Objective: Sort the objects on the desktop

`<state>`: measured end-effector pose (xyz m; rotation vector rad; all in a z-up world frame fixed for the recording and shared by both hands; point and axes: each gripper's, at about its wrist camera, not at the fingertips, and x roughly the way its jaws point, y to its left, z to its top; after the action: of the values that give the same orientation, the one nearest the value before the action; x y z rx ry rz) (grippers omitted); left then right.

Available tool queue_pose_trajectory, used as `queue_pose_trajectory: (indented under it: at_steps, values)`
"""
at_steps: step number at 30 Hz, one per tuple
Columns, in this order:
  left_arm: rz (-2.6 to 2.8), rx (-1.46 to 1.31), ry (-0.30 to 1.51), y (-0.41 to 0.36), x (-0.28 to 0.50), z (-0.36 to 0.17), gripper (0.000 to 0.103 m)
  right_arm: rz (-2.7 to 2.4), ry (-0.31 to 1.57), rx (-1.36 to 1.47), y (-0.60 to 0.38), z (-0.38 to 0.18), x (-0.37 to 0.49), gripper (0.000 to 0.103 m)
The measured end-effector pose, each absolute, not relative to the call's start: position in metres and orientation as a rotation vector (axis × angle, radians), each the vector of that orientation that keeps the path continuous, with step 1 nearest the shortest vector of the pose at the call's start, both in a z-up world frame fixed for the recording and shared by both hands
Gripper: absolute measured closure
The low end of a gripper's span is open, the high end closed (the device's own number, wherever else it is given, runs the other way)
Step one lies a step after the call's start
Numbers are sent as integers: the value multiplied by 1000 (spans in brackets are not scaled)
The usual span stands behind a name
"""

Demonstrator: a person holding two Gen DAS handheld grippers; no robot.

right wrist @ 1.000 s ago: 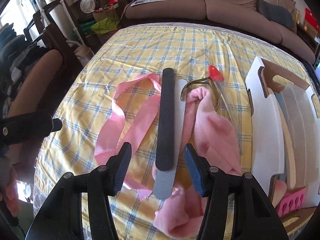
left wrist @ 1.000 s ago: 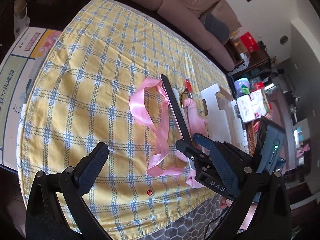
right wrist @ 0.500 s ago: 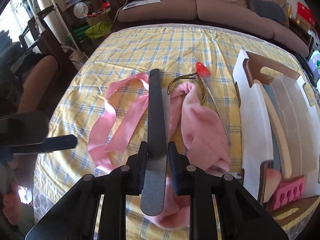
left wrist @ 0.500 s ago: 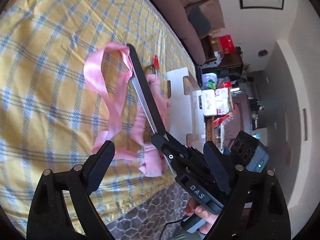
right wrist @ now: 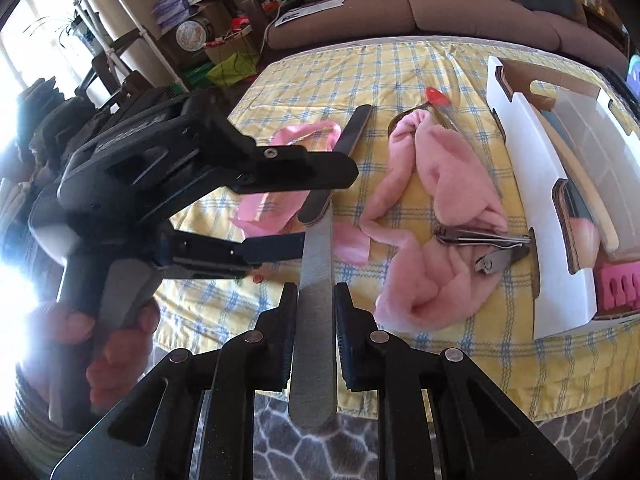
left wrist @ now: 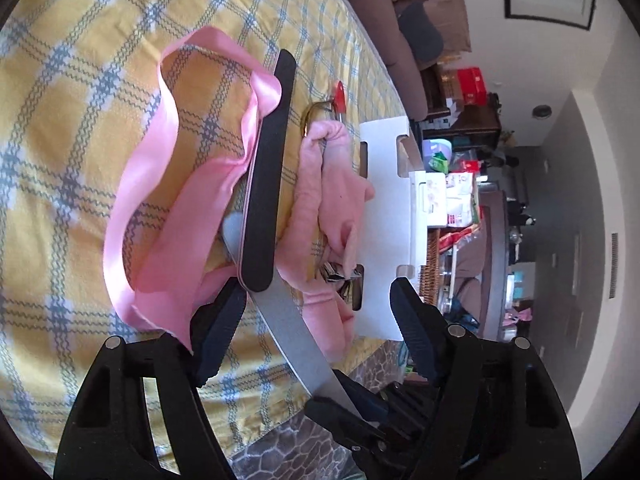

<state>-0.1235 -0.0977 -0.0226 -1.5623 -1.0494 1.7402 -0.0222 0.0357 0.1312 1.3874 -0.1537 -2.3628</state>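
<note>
Yellow plaid tablecloth (right wrist: 400, 80), sofa behind. White organizer box (right wrist: 532, 184) at right edge: files, pink toe separator (right wrist: 620, 284) inside. Grey nail file (right wrist: 316, 300), black file (left wrist: 266, 184) atop, clamped in right gripper (right wrist: 316, 304) near front edge. Left gripper (left wrist: 316, 328) wide apart, empty, flanking same file.

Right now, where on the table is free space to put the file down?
Bare cloth lies beyond the ribbon and towel, toward the sofa. More lies left of the ribbon. It is crowded between ribbon and box: black file, towel, nippers.
</note>
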Motion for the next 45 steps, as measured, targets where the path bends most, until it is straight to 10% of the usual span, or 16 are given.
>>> queue_pose_trajectory:
  at_steps: [9, 11, 13, 21, 26, 45]
  values:
    - [1806, -1560, -968, -89, -140, -24, 35, -2352, -122, 1411, 52, 139, -14, 86]
    - [1810, -1570, -962, -88, -145, -31, 77, -2354, -128, 1411, 55, 140, -11, 86]
    - [1783, -1592, -989, -88, -149, -40, 96, -2357, -139, 1410, 58, 141, -9, 86]
    - [1695, -1584, -1088, -84, -152, -51, 70, -2353, -152, 1379, 61, 149, -5, 86]
    - [1745, -1598, -1008, -76, -150, -51, 99, -2363, -149, 1387, 63, 148, -3, 86]
    - [1883, -1394, -969, -125, -132, 24, 99, -2354, 176, 1511, 22, 95, -21, 71]
